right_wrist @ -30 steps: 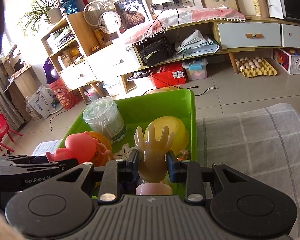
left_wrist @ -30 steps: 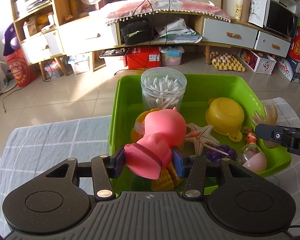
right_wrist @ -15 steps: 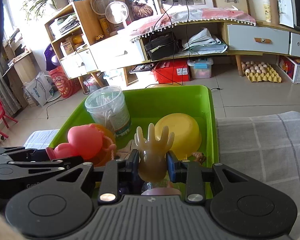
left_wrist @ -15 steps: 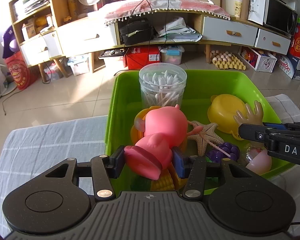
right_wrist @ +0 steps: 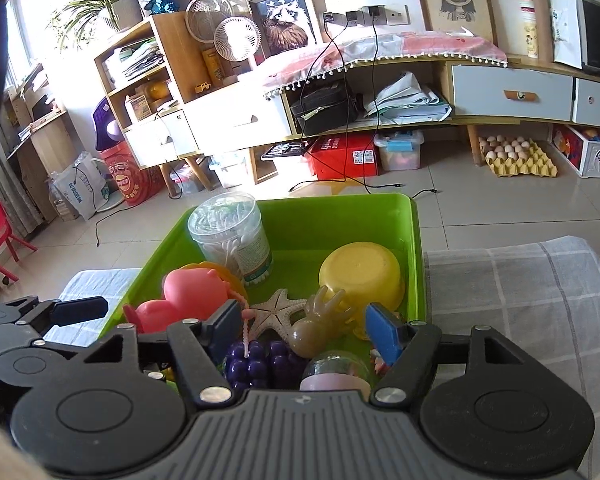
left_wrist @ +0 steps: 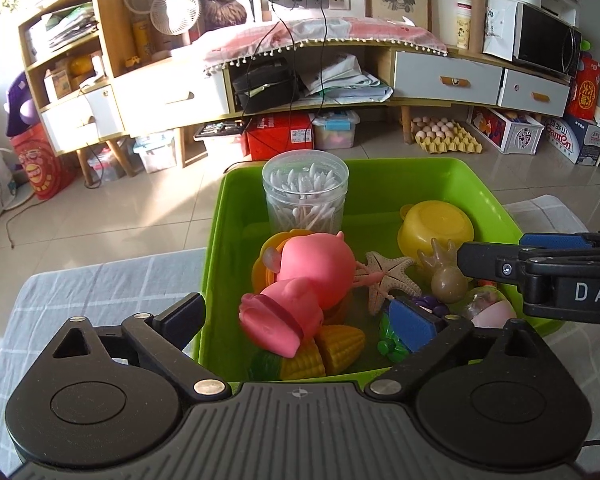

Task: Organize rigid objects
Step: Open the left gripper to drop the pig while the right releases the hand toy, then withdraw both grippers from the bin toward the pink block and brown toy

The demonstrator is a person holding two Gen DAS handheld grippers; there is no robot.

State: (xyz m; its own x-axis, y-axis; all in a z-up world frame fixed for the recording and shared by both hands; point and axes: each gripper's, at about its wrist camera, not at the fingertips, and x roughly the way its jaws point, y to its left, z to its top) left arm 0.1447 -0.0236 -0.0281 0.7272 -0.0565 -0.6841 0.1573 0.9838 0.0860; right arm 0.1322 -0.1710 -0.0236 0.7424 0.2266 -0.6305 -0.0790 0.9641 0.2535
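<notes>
A green bin [left_wrist: 380, 176] [right_wrist: 332, 216] holds several toys. My left gripper [left_wrist: 300, 320] is open; the pink pig toy [left_wrist: 300, 284] [right_wrist: 180, 300] lies between its spread fingers on yellow corn pieces [left_wrist: 332, 350]. My right gripper [right_wrist: 304, 328] is open; the tan hand-shaped toy [right_wrist: 320, 320] [left_wrist: 444, 272] lies tilted in the bin between its fingers, beside a starfish [right_wrist: 276, 308] [left_wrist: 388, 276], purple grapes [right_wrist: 256, 360] and a pink capsule ball [right_wrist: 336, 372]. The right gripper's finger [left_wrist: 500, 266] shows at the right of the left wrist view.
A clear cotton-swab jar [left_wrist: 304, 196] [right_wrist: 232, 236] stands at the bin's back left, an upturned yellow bowl [left_wrist: 436, 230] [right_wrist: 360, 276] at the right. The bin sits on a grey checked tablecloth [left_wrist: 100, 292] [right_wrist: 540, 312]. Tiled floor and cabinets lie beyond.
Both grippers have opened. The pink pig toy and the tan hand toy were let go and now lie in the green bin; the hand toy has tipped over.
</notes>
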